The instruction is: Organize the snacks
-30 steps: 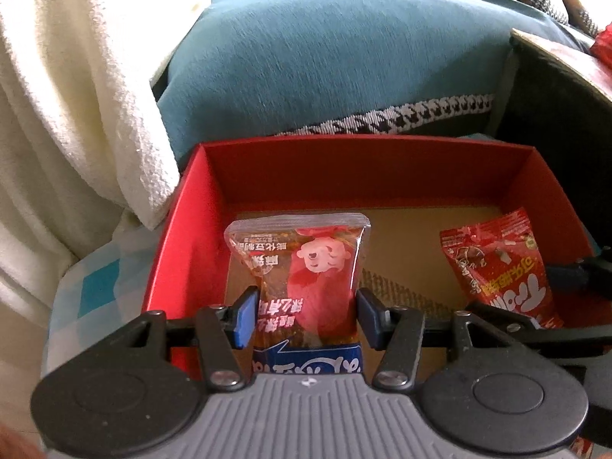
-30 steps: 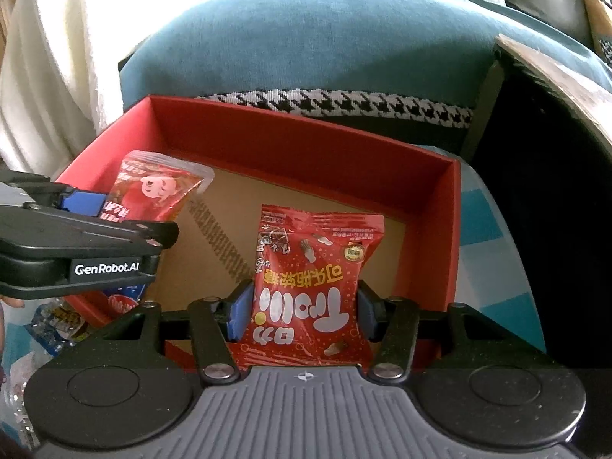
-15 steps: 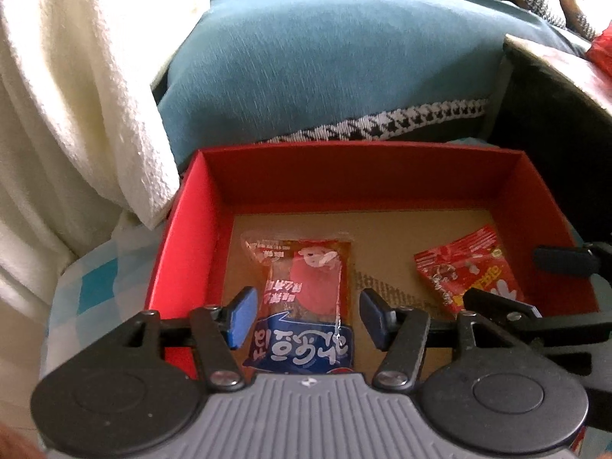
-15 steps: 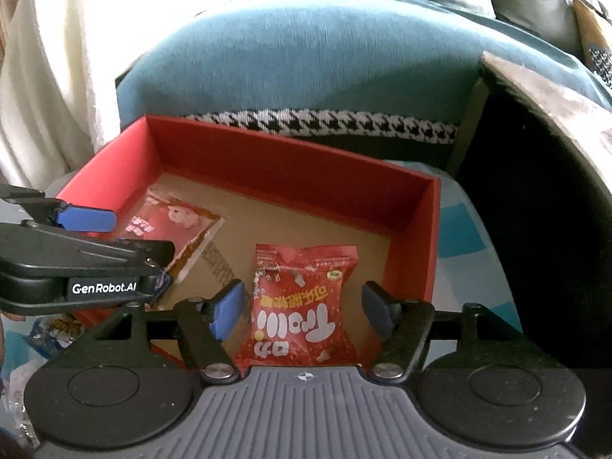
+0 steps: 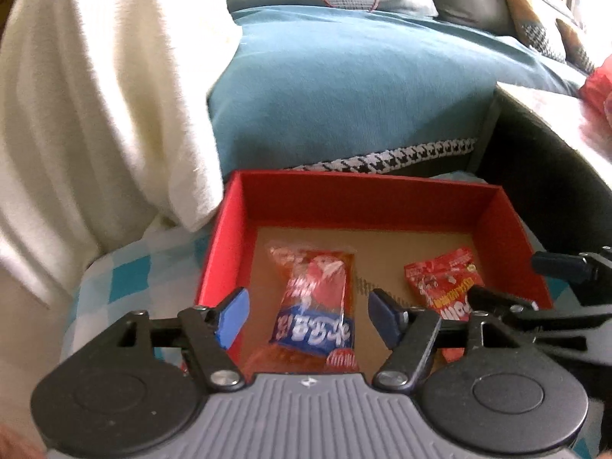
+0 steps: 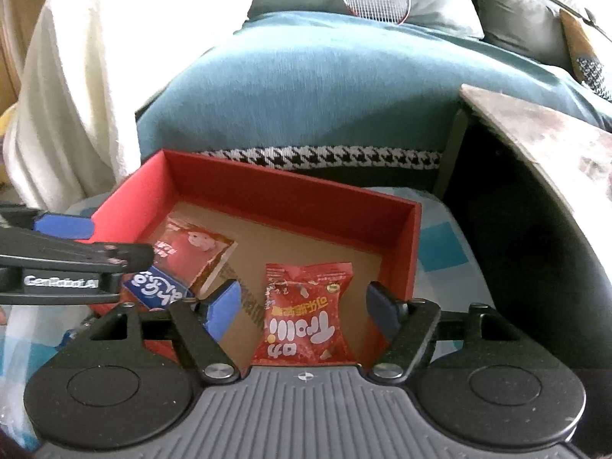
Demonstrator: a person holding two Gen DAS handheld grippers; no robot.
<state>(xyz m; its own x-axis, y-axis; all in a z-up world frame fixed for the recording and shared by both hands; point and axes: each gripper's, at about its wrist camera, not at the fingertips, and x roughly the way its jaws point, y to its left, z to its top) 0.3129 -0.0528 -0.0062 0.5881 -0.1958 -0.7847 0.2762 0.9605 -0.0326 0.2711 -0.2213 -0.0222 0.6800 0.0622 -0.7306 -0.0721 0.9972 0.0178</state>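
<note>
Both hand-held grippers, left (image 5: 306,315) and right (image 6: 302,306), opening, released over light, crinkly, slippery snack packets (image 5: 315,306) (image 6: 306,310) in red box (image 5: 382,197); pinch the sealed edges.

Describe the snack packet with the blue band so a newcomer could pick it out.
Find the red box in front of the teal cushion. Two packets lie on its brown floor. Yours is the left packet: clear-ended with a blue band, while its neighbour is all red.
</note>
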